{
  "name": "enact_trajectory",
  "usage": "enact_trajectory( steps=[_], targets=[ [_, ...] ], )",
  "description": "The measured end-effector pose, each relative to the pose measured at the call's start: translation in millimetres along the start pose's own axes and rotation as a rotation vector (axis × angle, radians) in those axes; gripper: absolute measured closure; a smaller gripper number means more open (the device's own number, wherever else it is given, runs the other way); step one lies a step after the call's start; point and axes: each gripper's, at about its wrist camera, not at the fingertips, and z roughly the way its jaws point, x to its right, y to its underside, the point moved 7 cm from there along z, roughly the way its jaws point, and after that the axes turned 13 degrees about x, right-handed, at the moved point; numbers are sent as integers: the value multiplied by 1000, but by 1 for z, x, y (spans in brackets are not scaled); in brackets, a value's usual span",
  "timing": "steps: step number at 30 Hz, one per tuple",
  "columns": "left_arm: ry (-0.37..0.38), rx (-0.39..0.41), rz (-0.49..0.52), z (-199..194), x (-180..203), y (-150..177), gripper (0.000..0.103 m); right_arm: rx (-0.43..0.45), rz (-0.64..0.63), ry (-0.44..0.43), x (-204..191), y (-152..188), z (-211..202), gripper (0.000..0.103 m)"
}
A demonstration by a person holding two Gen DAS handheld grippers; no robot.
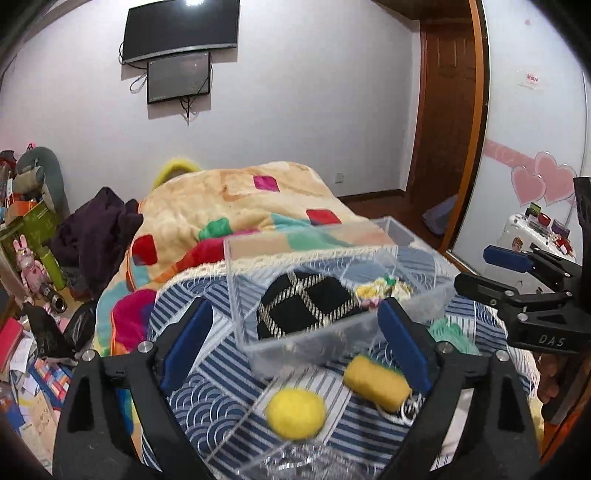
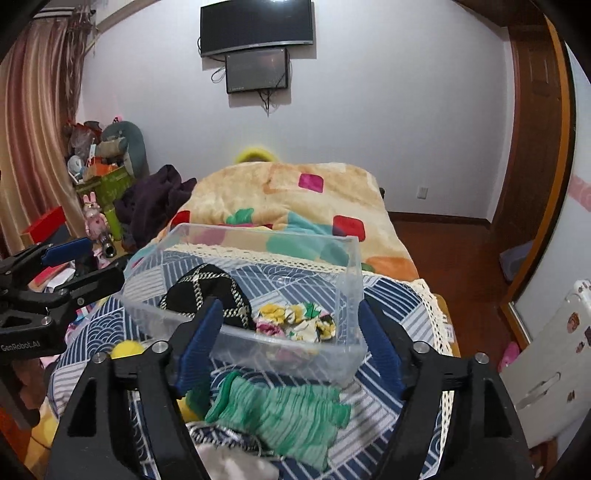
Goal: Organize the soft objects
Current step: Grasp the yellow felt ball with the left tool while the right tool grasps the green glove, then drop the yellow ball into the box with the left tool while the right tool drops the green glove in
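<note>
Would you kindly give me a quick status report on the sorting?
Both hand-held grippers, left and right, open, empty. Clear plastic bin holds two items. Green pleated cloth, yellow felt ball, yellow felt cylinder still outside. Nothing blocking.

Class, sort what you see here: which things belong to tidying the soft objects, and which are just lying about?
Job: clear box, black pouch, floral cloth, green cloth, yellow ball, yellow roll.

Lying about: blanket, TV, pink bunny.
</note>
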Motion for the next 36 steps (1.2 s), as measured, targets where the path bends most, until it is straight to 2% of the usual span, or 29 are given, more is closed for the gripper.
enact_trajectory(
  steps=[5,11,15,16,20,22,24,26,27,30,36],
  targets=[
    [-17,-37,13,-5,-5,25,11,-37,8,-8,-2,23,-2,24],
    [-20,-123,-36,0,-12,64,11,-125,40,-10,-1,63,7,24],
    [-22,-152,-50,4,-12,82,13,-175,68,2,4,84,13,24],
    [-22,-156,-50,5,-11,86,15,-187,78,2,5,88,15,24],
    [-8,-180,-41,9,-6,95,35,-223,112,-22,6,99,21,25],
    [-3,-188,-38,10,-3,98,42,-225,125,-29,7,101,20,29],
    [3,-195,-33,12,-1,101,51,-234,126,-26,8,103,19,43],
    [16,-199,-33,12,2,102,58,-241,148,-41,9,106,21,50],
    [20,-199,-30,11,3,103,58,-240,154,-44,10,107,19,57],
    [4,-181,3,8,7,101,58,-232,158,-43,10,106,16,68],
    [9,-146,-5,-1,5,89,58,-184,130,-27,10,93,6,73]
  ],
)
